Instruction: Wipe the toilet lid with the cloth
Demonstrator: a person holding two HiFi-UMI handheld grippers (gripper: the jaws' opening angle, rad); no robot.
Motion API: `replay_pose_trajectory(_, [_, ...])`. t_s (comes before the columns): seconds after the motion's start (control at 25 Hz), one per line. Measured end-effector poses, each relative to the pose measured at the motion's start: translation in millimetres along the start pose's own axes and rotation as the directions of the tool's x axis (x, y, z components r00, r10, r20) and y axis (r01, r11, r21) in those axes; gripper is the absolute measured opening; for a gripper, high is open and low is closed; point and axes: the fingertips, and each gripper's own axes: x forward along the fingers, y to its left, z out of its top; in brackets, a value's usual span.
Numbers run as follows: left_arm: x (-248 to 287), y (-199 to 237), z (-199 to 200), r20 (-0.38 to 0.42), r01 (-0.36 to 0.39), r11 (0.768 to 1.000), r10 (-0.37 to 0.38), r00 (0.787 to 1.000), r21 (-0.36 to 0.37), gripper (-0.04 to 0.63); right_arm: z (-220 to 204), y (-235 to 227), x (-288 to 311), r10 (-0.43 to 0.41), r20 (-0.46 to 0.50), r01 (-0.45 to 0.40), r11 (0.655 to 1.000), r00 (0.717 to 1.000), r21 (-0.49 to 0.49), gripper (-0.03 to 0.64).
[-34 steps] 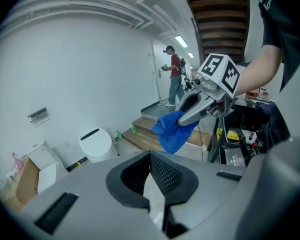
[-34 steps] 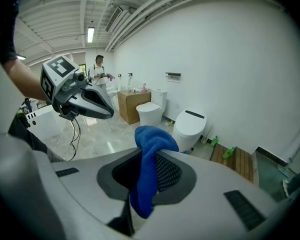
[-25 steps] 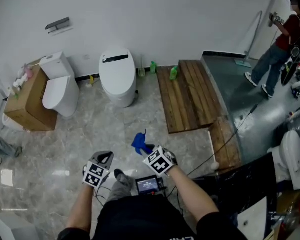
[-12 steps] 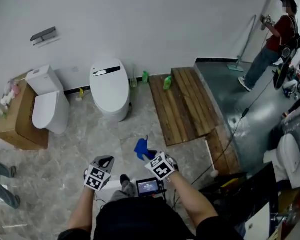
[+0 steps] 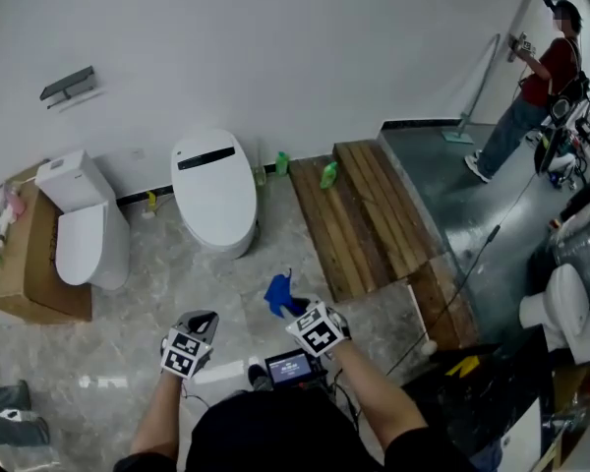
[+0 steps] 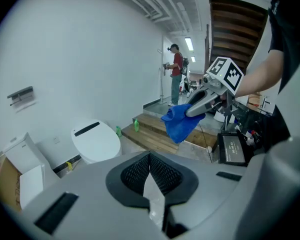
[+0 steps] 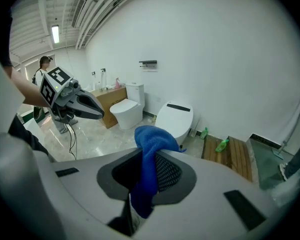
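The cloth (image 7: 151, 149) was a bright blue, soft-looking rag, probably microfibre, though the weave was too blurred to be sure. It was bunched into a rumpled crest and clamped between the closed jaws of the right gripper (image 5: 297, 310), with its loose end hanging down between them. It was held in the air above the glossy grey marbled floor tiles (image 5: 128, 332), well apart from the toilet lid (image 5: 214, 187). The lid was a smooth white oval, shut flat, with a slim dark strip near its back edge. The left gripper (image 5: 201, 324) was clenched on nothing, its mesh-patterned black jaws pressed together. Beside the toilet lay a slatted brown wooden platform (image 5: 369, 205).
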Motion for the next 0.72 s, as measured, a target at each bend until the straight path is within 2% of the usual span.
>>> replay_pose_trajectory(0.4, [36.5,59.0,-1.6,-0.031,-0.008,0.998,0.007,1.0,-0.064,0.011,37.8,-30.7,70.2,0.066,-0.033,-0.067,0.998,0.997,-0.012,0.057])
replay_pose_trajectory(0.56, [66.8,96.8,9.7,-0.05,-0.035,0.996,0.031,0.998,-0.081,0.011,61.3,-63.2,111.7,0.1,-0.037,-0.102,0.994,0.994,-0.029,0.057])
replay_pose_trajectory(0.72, [104.7,145.0,41.6,-0.067,-0.058,0.994,0.051,0.996,-0.097,0.011,99.4,-108.5,153.0,0.134,-0.041,-0.136,0.99,0.99,-0.034,0.057])
